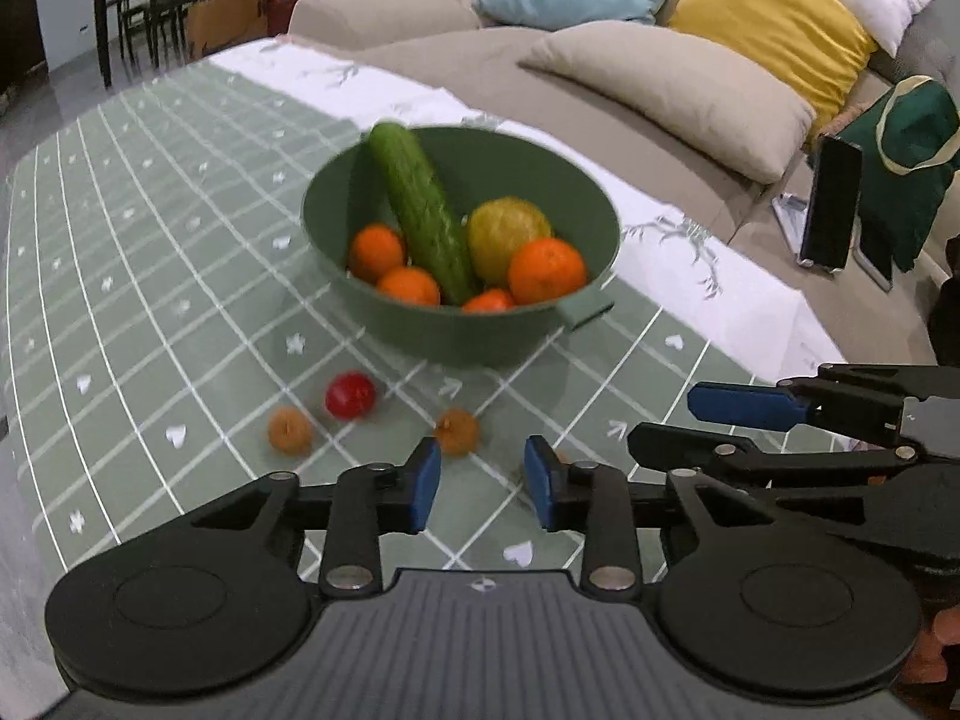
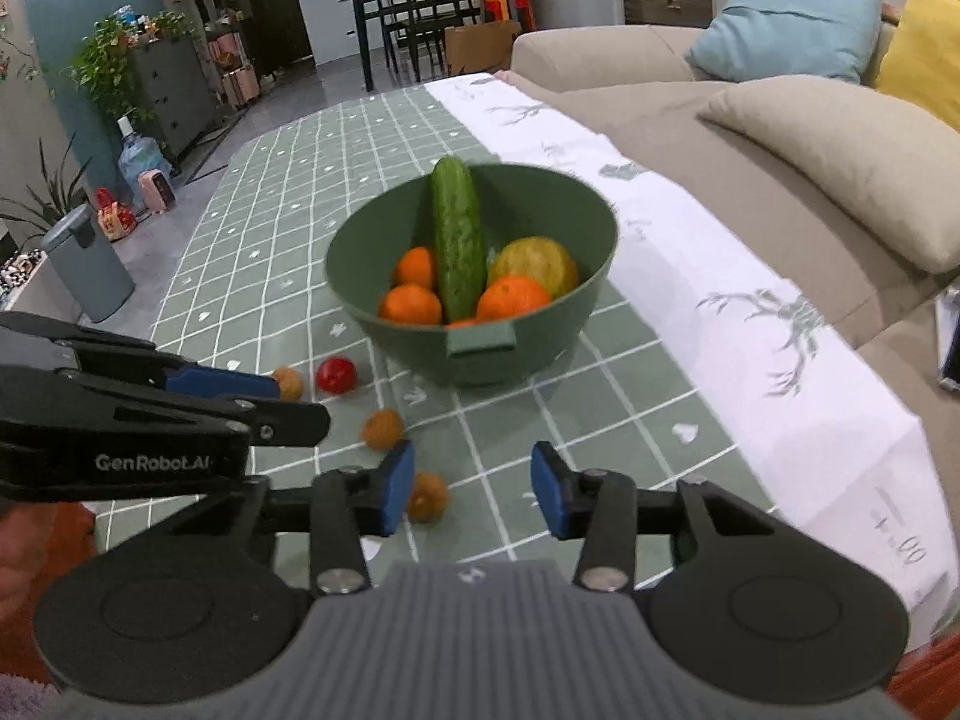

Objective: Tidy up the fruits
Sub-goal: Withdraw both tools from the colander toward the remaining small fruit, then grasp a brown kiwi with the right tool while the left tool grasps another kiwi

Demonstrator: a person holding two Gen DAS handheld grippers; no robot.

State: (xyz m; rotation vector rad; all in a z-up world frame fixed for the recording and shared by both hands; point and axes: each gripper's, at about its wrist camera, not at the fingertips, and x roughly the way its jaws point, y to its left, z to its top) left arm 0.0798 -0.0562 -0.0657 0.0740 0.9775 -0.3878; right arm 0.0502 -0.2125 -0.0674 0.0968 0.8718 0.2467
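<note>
A green bowl (image 1: 312,204) (image 2: 336,252) on the checked tablecloth holds a cucumber (image 1: 420,210) (image 2: 459,240), several oranges (image 1: 546,270) (image 2: 513,294) and a yellow-green fruit (image 1: 504,228) (image 2: 537,261). In front of it lie a red tomato (image 1: 350,395) (image 2: 336,375) and small brown fruits (image 1: 290,431) (image 1: 457,431) (image 2: 382,429). My left gripper (image 1: 483,483) (image 2: 300,402) is open and empty, just short of one brown fruit. My right gripper (image 2: 474,489) (image 1: 666,420) is open, with another brown fruit (image 2: 427,495) lying by its left pad, untouched.
The green checked tablecloth (image 1: 180,240) has a white border toward the beige sofa (image 1: 660,78) with cushions. A phone on a stand (image 1: 831,204) and a green bag (image 1: 912,150) sit at the right. A dining table, chairs and a bin (image 2: 90,264) stand beyond.
</note>
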